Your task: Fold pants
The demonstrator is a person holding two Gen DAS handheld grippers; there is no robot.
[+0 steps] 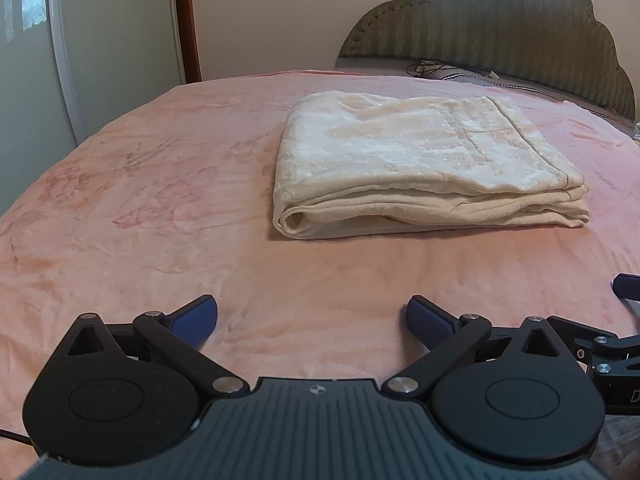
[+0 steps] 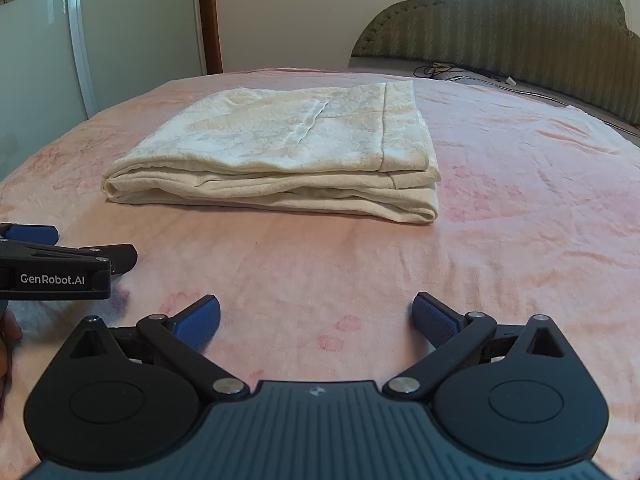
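Observation:
Cream pants (image 1: 420, 164) lie folded in a flat rectangular stack on the pink bedspread (image 1: 140, 200); they also show in the right wrist view (image 2: 280, 152). My left gripper (image 1: 312, 320) is open and empty, low over the bedspread, well short of the stack's near edge. My right gripper (image 2: 316, 318) is open and empty too, also short of the stack. The left gripper's body shows at the left edge of the right wrist view (image 2: 60, 272), close beside the right one.
A padded green headboard (image 1: 500, 28) stands at the back right, with dark cables (image 1: 432, 68) lying at its foot. A pale wardrobe door (image 1: 100, 40) and a wooden door frame (image 1: 188, 20) stand beyond the bed's left side.

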